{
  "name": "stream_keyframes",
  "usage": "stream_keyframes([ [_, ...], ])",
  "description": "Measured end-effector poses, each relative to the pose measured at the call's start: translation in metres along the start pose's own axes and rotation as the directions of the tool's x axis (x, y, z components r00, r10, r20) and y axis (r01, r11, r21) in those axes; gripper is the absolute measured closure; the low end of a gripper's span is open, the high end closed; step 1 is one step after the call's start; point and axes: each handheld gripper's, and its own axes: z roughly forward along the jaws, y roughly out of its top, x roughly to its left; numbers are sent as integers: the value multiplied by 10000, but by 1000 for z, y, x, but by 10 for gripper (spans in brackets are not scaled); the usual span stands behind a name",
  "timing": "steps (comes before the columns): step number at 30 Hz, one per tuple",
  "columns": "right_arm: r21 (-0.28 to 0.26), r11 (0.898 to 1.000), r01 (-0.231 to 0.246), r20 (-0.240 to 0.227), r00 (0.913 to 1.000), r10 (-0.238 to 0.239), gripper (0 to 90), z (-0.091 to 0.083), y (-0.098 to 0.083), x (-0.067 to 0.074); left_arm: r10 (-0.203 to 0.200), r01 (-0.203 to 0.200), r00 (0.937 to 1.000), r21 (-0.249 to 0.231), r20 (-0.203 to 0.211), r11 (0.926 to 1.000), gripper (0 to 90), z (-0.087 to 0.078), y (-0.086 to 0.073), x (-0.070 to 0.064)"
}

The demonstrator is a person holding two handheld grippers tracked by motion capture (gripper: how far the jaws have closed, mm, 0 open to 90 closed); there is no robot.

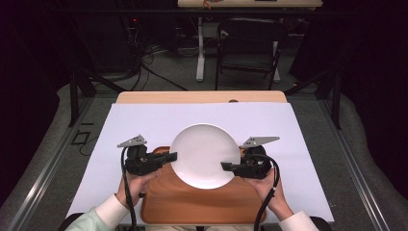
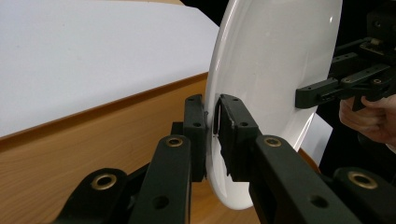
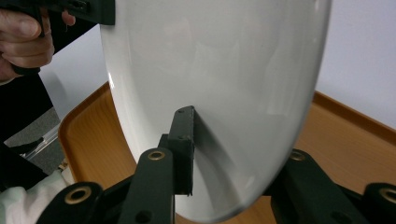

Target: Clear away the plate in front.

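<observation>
Left gripper (image 2: pixel 212 123): jaws closed narrow on the near rim of a white plate (image 2: pixel 275 70), one pad on each face of the rim. Seen from above, this gripper (image 1: pixel 169 157) meets the plate's left edge.

Right gripper (image 3: pixel 233 154): jaws clamped on the opposite rim of the same plate (image 3: pixel 219 70), one jaw in front of the plate's face, the other behind it. From above, this gripper (image 1: pixel 225 166) grips the plate's right edge.

White plate (image 1: pixel 204 154): round, plain, glossy, bare. Held between the two grippers, over the far part of a wooden tray (image 1: pixel 192 207); the gripper views show its lower edge clear of the tray floor.

Wooden tray: orange-brown, rounded corners, raised lip, near the table's front edge.

White sheet (image 1: pixel 144 120): covers the tabletop under the tray.

Hands: left hand (image 1: pixel 136 185) and right hand (image 1: pixel 267 185) behind their grippers, pale sleeves at the wrists.

Background: a dark chair (image 1: pixel 248 50) beyond the table.
</observation>
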Motion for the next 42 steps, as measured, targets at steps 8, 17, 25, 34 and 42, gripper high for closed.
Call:
stream_keyframes([
  [8,447,9988,-185,-133,9997,191,681,5,-7,5,-271,271,9996,277,19,9992,814,-3,-9,-1],
  [17,1402,9891,-457,-461,9976,526,677,20,-18,9,-849,864,9961,761,-225,9933,808,-6,-24,3],
  [25,1988,9779,-656,-683,9944,806,680,33,-21,8,-1208,1251,9918,1209,-422,9847,802,-4,-32,11],
  [34,2661,9597,-906,-532,9927,1085,673,46,-26,0,-1379,1498,9878,2024,-717,9678,788,6,-39,15],
  [42,2772,9573,-820,-597,9930,1023,673,50,-27,1,-1391,1551,9864,2165,-874,9639,782,8,-41,20],
])
